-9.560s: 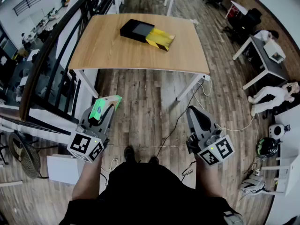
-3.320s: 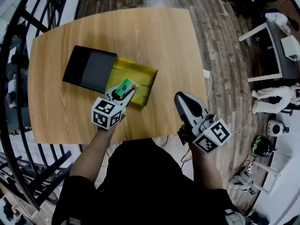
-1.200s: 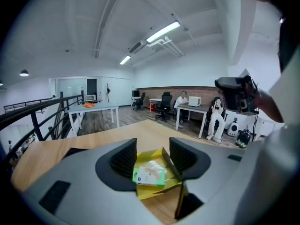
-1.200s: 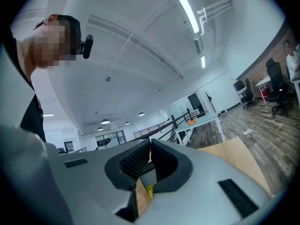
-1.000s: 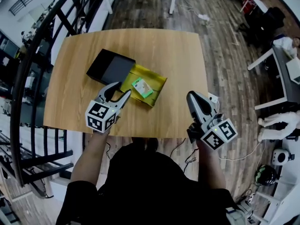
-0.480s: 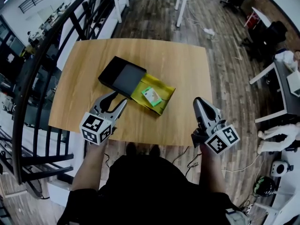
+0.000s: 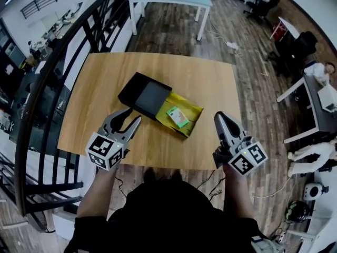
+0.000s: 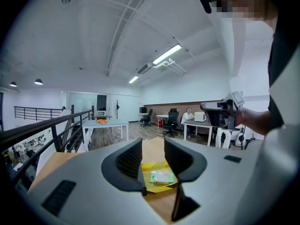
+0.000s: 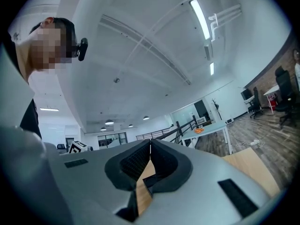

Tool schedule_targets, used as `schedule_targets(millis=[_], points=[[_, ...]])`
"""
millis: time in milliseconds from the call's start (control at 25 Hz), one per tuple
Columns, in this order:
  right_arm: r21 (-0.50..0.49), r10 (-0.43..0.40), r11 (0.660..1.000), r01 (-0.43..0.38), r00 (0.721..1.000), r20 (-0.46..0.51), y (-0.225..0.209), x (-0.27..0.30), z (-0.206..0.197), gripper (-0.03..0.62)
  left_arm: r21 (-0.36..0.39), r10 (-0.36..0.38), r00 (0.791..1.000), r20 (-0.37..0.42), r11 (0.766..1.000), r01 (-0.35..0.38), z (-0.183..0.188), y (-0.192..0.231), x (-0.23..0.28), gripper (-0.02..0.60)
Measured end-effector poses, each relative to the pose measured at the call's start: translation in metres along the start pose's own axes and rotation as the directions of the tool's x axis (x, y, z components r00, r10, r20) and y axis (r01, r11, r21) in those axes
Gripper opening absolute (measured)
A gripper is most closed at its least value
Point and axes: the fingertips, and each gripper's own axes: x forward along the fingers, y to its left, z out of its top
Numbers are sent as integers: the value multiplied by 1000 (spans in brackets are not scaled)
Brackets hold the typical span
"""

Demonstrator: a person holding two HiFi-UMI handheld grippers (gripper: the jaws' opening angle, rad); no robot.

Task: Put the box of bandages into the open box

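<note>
Left gripper point(image 7: 132, 116) has backed off the box point(image 7: 194, 110), bandages point(image 7: 178, 117) inside, jaws closing empty, right gripper point(image 7: 218, 116) shut: placing looks done, just withdraw.

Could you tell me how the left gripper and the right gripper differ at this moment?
The grey left gripper has its jaws apart, closing on nothing; the grey right gripper has its jaws shut together. The left gripper sits left of the yellow open box and aims at it; the right gripper sits to that box's right, with no box in its view. Both hang over the wooden table's near edge, empty, each with a marker cube.
</note>
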Motion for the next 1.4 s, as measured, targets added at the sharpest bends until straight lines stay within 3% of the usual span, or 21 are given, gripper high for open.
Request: schedule_targets(millis=[240,720,880,1400], points=[[-45,15,999,-14,1000,16,19,8,6,35,16,25,999,29,1000,-25,9,11,-16,142],[-117,13,993,-9,999,38,30,3,17,35,-51,101,992,75,994,-97,9,20,-32,117],[-143,14,990,-8,999,38,33,1,19,35,-43,120,990,77,992,-117,12,21,-39,94],[-148,22,989,-19,1000,22,35,0,13,35,-19,99,993,66,995,-98,14,14,-33,73]])
